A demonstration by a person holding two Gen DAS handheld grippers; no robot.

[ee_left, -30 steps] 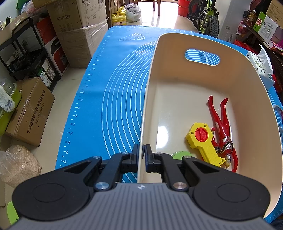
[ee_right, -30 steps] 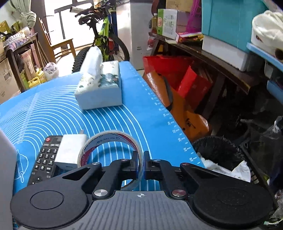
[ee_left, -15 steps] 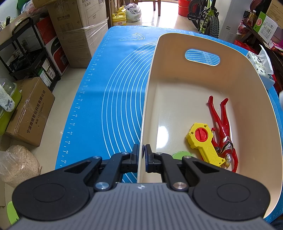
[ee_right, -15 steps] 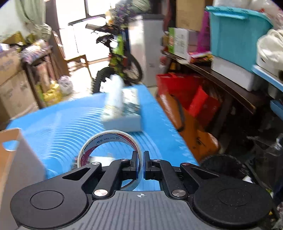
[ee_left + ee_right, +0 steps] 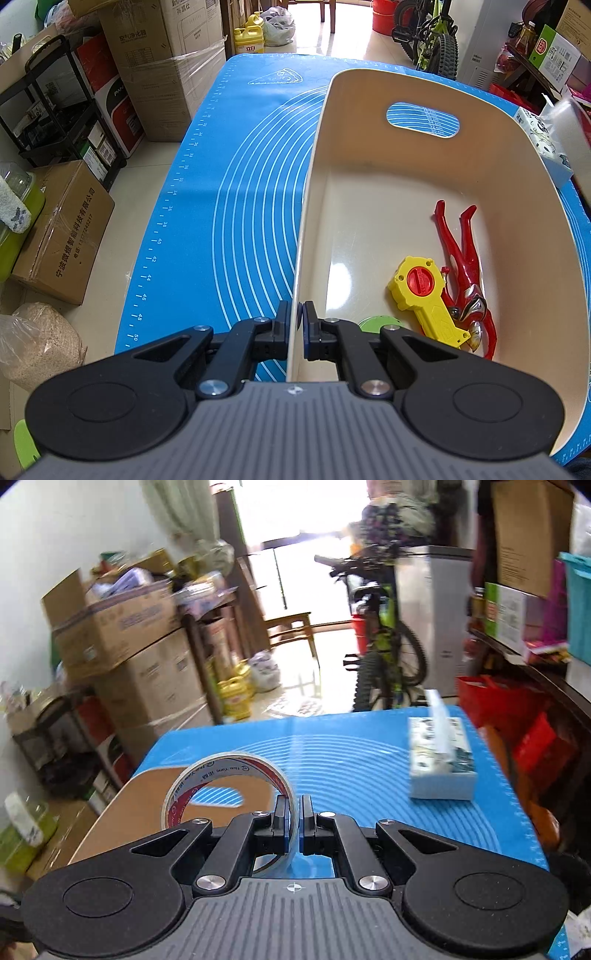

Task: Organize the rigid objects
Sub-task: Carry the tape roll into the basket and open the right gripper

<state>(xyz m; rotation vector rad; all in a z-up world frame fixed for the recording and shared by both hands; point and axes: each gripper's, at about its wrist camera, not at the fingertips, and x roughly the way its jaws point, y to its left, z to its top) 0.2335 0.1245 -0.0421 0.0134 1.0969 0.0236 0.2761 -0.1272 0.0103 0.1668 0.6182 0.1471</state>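
My left gripper [image 5: 296,321] is shut on the left wall of a cream plastic bin [image 5: 369,85] that stands on the blue mat [image 5: 240,184]. In the bin lie a yellow toy with a red dial [image 5: 424,295], a red figure [image 5: 465,266] and a green disc [image 5: 376,323]. My right gripper [image 5: 293,814] is shut on the rim of a clear tape roll [image 5: 207,779] and holds it in the air above the mat [image 5: 351,749], near the bin's handle end [image 5: 155,797].
A tissue box [image 5: 439,764] stands on the mat's right side; it also shows at the right edge in the left wrist view [image 5: 543,133]. Cardboard boxes [image 5: 162,55] and a black rack [image 5: 55,110] stand on the floor to the left. A bicycle [image 5: 384,653] stands beyond the table.
My right gripper has lifted the tape roll off the mat and swung left toward the bin; the remote and the white block have left its view. The left gripper and the bin have not moved.
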